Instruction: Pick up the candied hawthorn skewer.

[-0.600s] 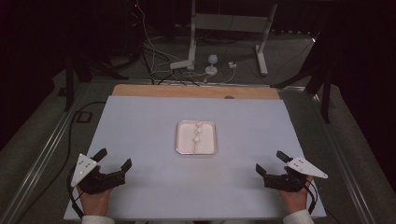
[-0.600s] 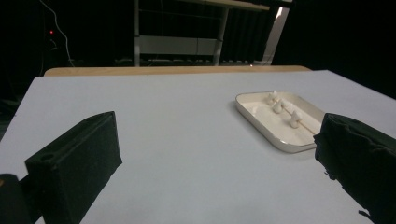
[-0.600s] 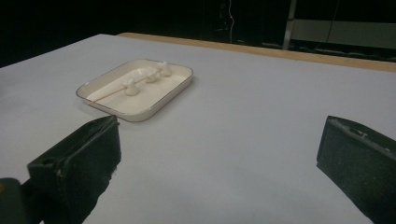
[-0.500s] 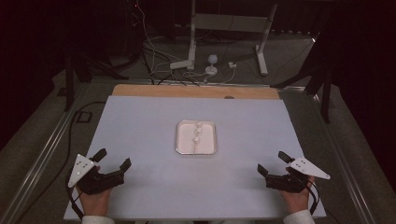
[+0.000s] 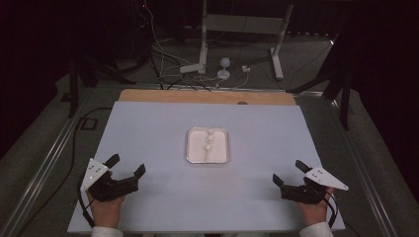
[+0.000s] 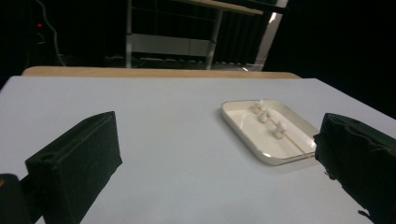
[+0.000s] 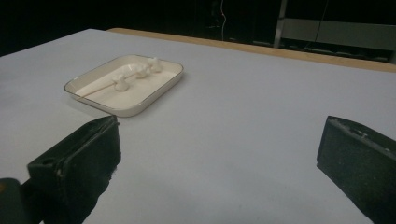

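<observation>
Resting at the bottom of the high view, two grippers are seen, each held by one hand: the left gripper (image 5: 128, 168) at the lower left of the frame and the right gripper (image 5: 288, 174) at the lower right, both with jaws spread wide and nothing between them. Each carries one grey three-cornered plate on top, and both sit close to the near edge of the table (image 5: 148, 128), well apart from each other. Between them a broad stretch of bare, pale surface is left open. Farther up, at the centre of the frame, one shallow white tray (image 5: 221, 148) with rounded corners and a thin dark rim is set flat on the table, well apart from both grippers and from every table edge. Inside it one thin skewer (image 5: 207, 151) is laid lengthwise, with three small white lumps threaded along its far half; whether they are soft or hard cannot be told. In the left gripper view the tray (image 6: 243, 128) is seen at the right, just left of the right-hand jaw, and in the right gripper view the tray (image 7: 154, 91) is seen at the upper left, beyond the left-hand jaw. Open room is left on all four sides of the tray. Along the far edge of the table a wooden strip (image 5: 207, 97) is exposed. Beyond it, at the top of the frame, a dark room is shown, with a grey floor, loose cables (image 5: 168, 74) and one light metal stand (image 5: 237, 29) on two feet.
</observation>
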